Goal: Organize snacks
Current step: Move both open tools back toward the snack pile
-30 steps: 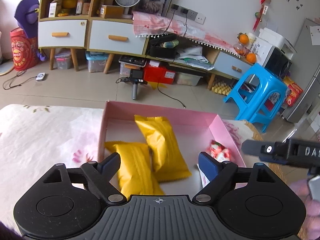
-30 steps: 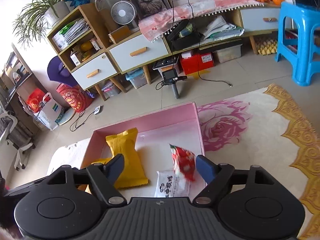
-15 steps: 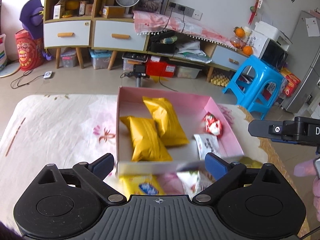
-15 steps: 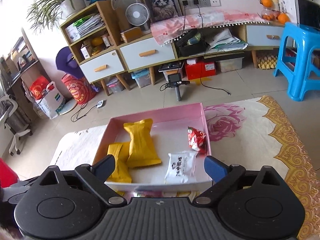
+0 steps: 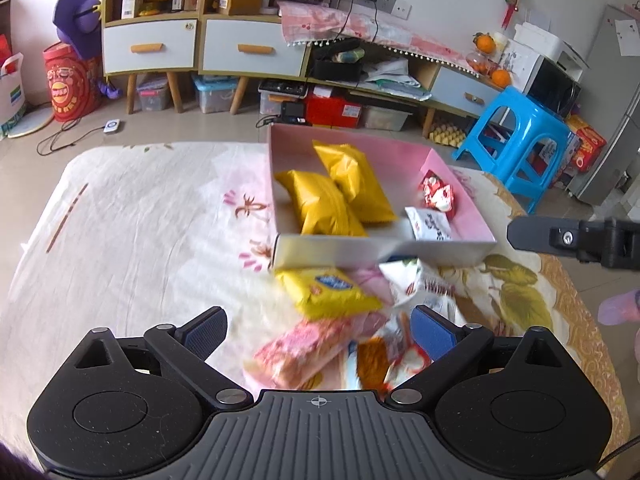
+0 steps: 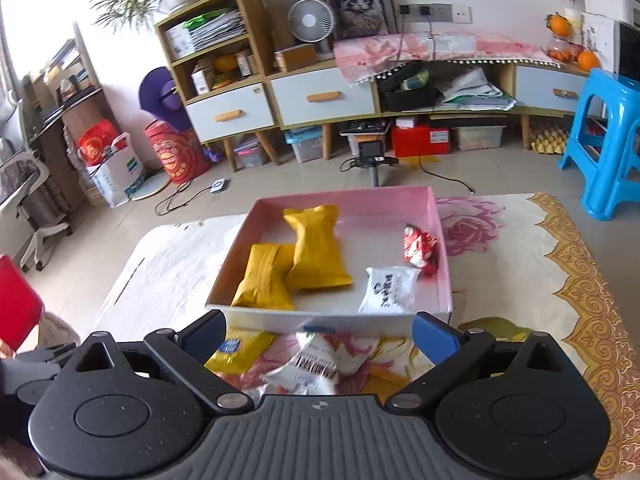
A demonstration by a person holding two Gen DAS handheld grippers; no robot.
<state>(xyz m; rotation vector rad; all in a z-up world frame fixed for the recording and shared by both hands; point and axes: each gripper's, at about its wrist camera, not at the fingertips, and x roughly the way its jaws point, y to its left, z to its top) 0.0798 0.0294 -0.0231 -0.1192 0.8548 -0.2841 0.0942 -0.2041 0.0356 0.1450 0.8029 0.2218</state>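
A pink box (image 5: 460,184) (image 6: 348,202) sits on the flowered cloth. It holds two yellow packets (image 5: 324,204) (image 6: 316,248), a small red-and-white snack (image 5: 436,196) (image 6: 418,246) and a white packet (image 5: 430,224) (image 6: 390,288). Loose snacks lie in front of the box: a yellow packet with a blue label (image 5: 326,290) (image 6: 236,350), a pink packet (image 5: 308,348) and a white printed packet (image 5: 412,280) (image 6: 316,364). My left gripper (image 5: 318,326) hangs open over this pile, gripping nothing. My right gripper (image 6: 320,332) hovers over the same pile; its jaws are opening and its pads touch nothing.
The right gripper's body (image 5: 572,236) juts in at the right edge of the left wrist view, above a pink-sleeved hand (image 5: 620,308). A blue stool (image 5: 520,140) stands beside the table's far right corner. A small tripod camera (image 6: 372,152) and low cabinets are beyond the box.
Both grippers have drawn back from the box toward the table's near side, and their jaws have widened. The loose snacks in front of the box have come into view.
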